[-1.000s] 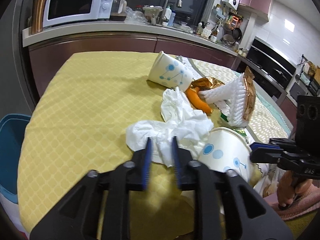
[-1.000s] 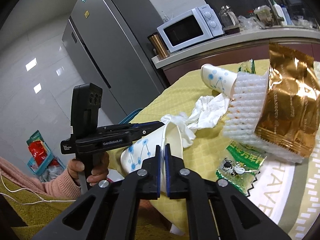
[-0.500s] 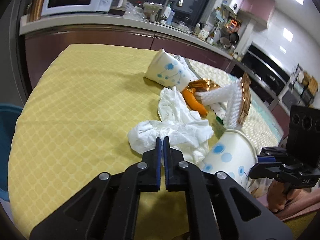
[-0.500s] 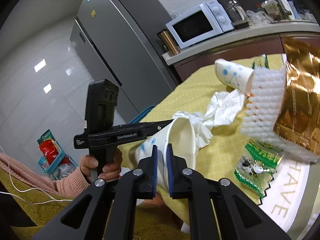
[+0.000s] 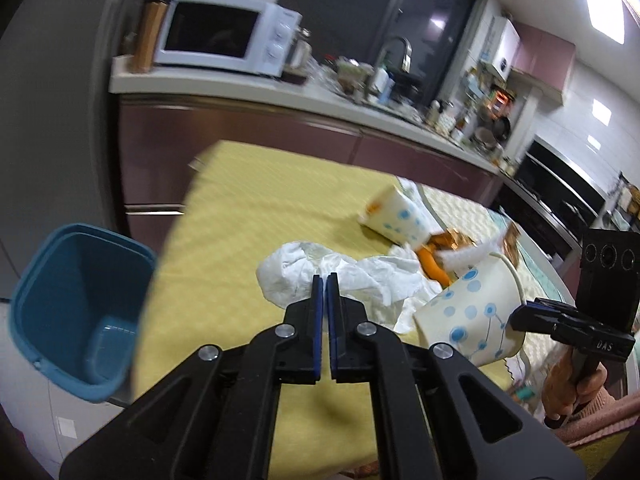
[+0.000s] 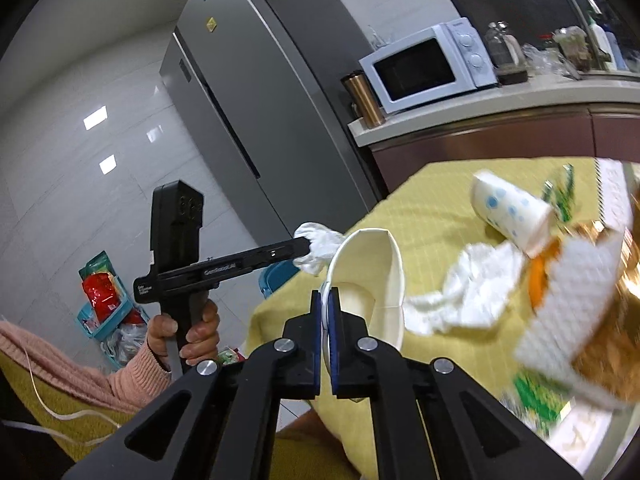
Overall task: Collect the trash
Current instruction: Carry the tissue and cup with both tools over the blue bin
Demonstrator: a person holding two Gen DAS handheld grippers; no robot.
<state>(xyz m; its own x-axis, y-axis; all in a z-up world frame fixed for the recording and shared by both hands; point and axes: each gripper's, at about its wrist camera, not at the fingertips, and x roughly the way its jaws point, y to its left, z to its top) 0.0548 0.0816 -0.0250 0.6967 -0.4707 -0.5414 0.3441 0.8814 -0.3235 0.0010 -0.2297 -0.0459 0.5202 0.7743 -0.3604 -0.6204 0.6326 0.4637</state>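
Left tool (image 5: 325,280) is clamped on crumpled white tissue (image 5: 304,276); right tool (image 6: 328,300) pinches the dotted white paper cup's (image 6: 368,280) rim. Blue plastic bin (image 5: 80,304), left of them, looks empty; other litter remains beyond on the yellow worktop (image 5: 240,216).

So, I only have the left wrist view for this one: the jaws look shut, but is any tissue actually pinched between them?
Observer: Yes. In the right wrist view, the left hand-held gripper is shut on a bunch of the tissue, held up off the table.
Operator: And the cup on my right, anything inside it?
Observer: No. The right wrist view looks into the paper cup, and it is empty. The right hand-held gripper clamps its rim.
Operator: Any trash I can't see?
Observer: A green packet, blurred, lies on the table beside the white foam net.
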